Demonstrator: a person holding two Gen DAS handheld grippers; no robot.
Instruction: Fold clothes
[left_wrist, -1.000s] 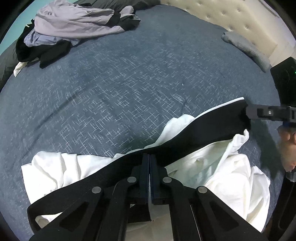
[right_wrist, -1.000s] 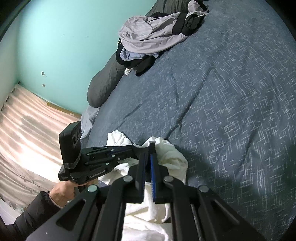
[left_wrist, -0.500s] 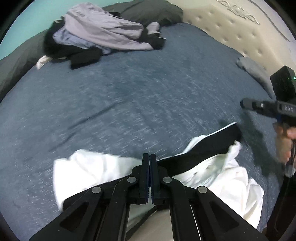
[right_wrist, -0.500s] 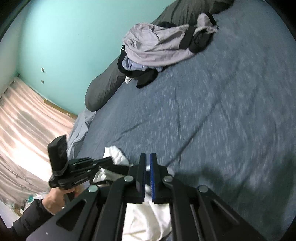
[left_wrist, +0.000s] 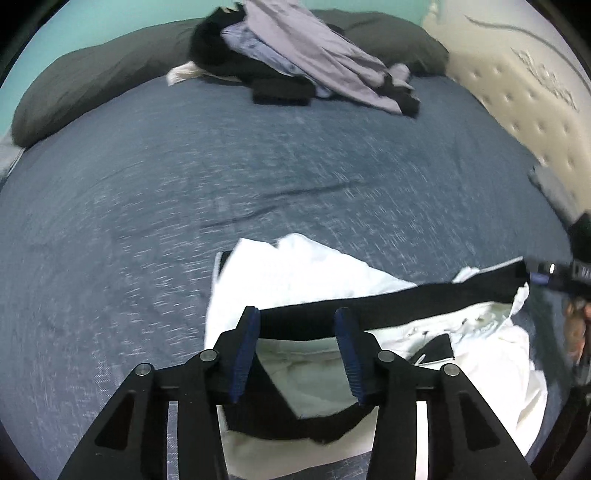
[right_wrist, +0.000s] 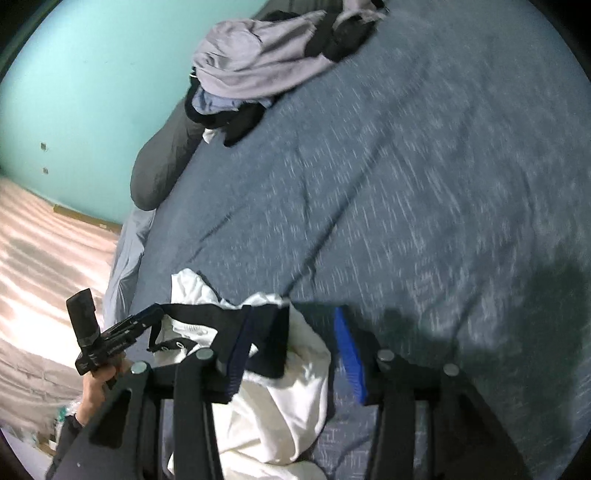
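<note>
Claws, clenched on white garment earlier, are both opening now, pads clear.

A white garment with a black band is seen rumpled on the blue bedspread, partly folded.

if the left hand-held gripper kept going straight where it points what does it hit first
Most likely the white garment's black band, which lies across the opening jaws of the left hand-held gripper; depth is unclear.
</note>
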